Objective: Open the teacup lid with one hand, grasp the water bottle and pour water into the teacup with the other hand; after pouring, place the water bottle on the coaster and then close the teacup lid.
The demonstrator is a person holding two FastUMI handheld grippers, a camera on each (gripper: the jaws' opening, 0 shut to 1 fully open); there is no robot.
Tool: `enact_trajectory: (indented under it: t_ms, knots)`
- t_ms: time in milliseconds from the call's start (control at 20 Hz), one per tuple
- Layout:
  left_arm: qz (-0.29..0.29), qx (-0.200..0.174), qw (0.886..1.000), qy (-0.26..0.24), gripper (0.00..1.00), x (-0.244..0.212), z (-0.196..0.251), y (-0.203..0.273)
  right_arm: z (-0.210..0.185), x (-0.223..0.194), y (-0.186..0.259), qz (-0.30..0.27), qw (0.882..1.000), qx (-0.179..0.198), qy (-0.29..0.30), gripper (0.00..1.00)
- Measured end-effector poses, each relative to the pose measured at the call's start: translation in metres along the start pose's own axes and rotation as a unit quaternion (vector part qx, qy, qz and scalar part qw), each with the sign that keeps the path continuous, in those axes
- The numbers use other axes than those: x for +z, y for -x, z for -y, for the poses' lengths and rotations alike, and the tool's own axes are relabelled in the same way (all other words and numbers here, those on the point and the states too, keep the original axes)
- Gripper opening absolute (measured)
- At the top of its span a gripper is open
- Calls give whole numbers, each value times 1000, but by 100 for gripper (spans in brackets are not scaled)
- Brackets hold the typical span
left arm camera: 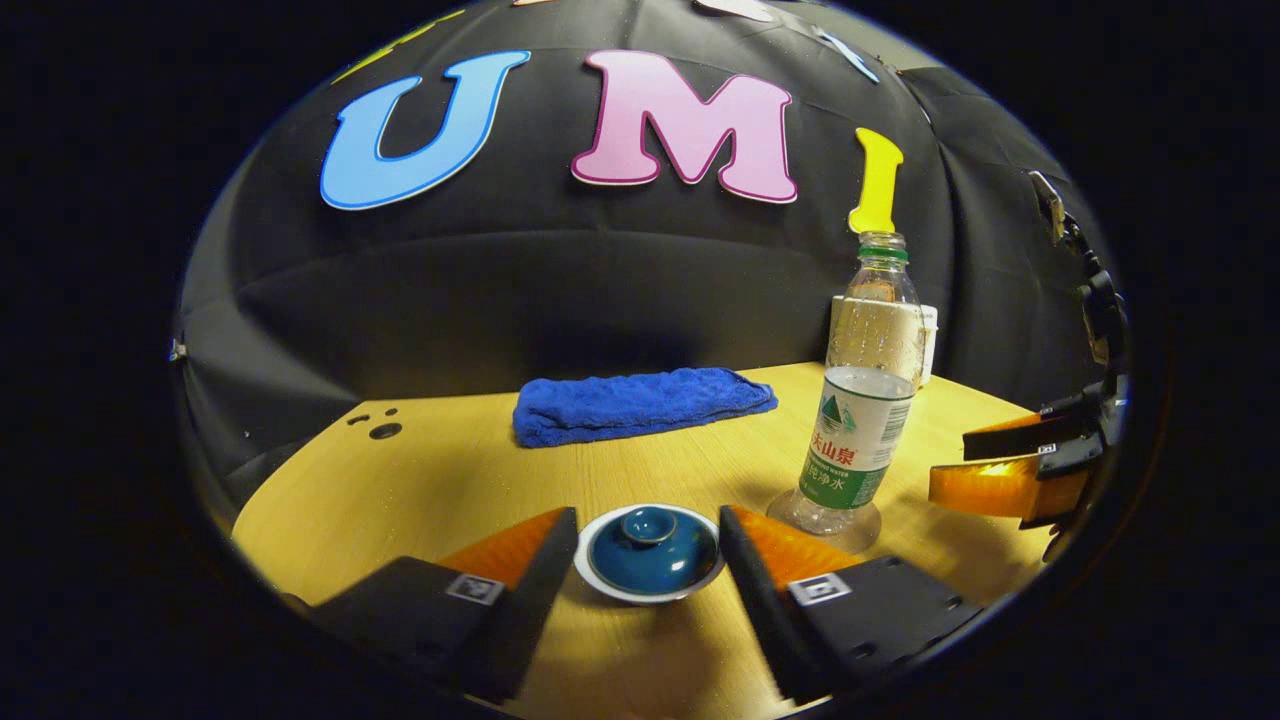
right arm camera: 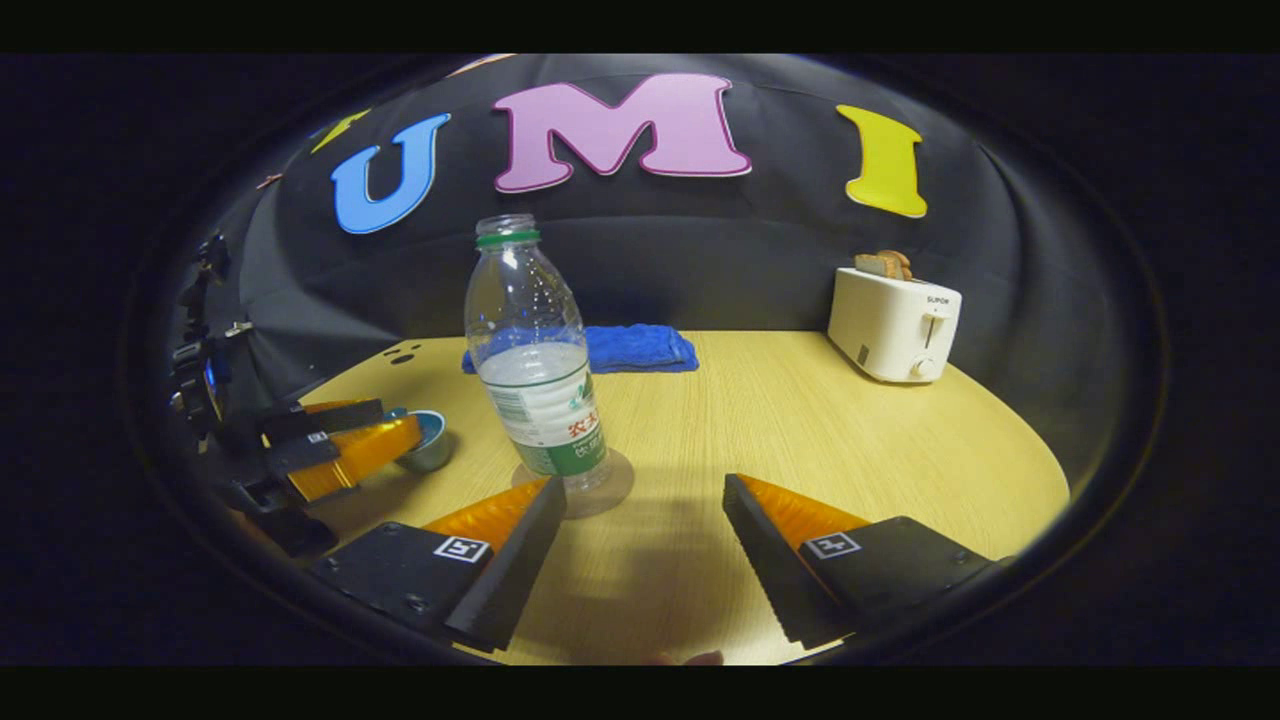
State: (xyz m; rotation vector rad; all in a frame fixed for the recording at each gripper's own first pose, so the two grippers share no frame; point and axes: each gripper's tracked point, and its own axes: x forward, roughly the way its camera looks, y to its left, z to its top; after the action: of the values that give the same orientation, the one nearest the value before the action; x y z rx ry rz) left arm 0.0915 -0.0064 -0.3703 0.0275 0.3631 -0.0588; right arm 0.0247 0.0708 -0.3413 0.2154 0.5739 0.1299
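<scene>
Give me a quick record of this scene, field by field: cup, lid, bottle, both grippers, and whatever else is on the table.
teacup: on the table between the left gripper's open fingers
lid: blue, on the cup
water bottle: upright, cap off, standing on a clear coaster
left gripper: open, either side of the cup
right gripper: open, bottle ahead near its left finger, not held
table: light wood
towel: blue, folded, at the back
toaster: white, bread in its slots
</scene>
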Motion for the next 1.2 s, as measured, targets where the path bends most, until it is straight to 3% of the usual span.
enact_trajectory:
  t_ms: [100,250,300,350,750,1200]
  knots:
    - [5,7,1000,18,96,11,-3,14,-1,17,6,12,1000,0,-4,98]
    - [7,21,1000,13,96,38,-10,37,-7,63,20,52,999,0,-11,98]
    - [10,24,1000,10,100,51,-11,45,-10,81,29,64,998,2,-10,98]
    - [13,27,1000,7,96,66,-12,54,-13,96,36,71,997,4,-6,97]
    - [67,25,997,8,96,194,2,113,-28,205,106,123,992,13,5,98]
    - [103,14,995,-13,95,264,40,167,-19,250,175,162,986,21,19,98]
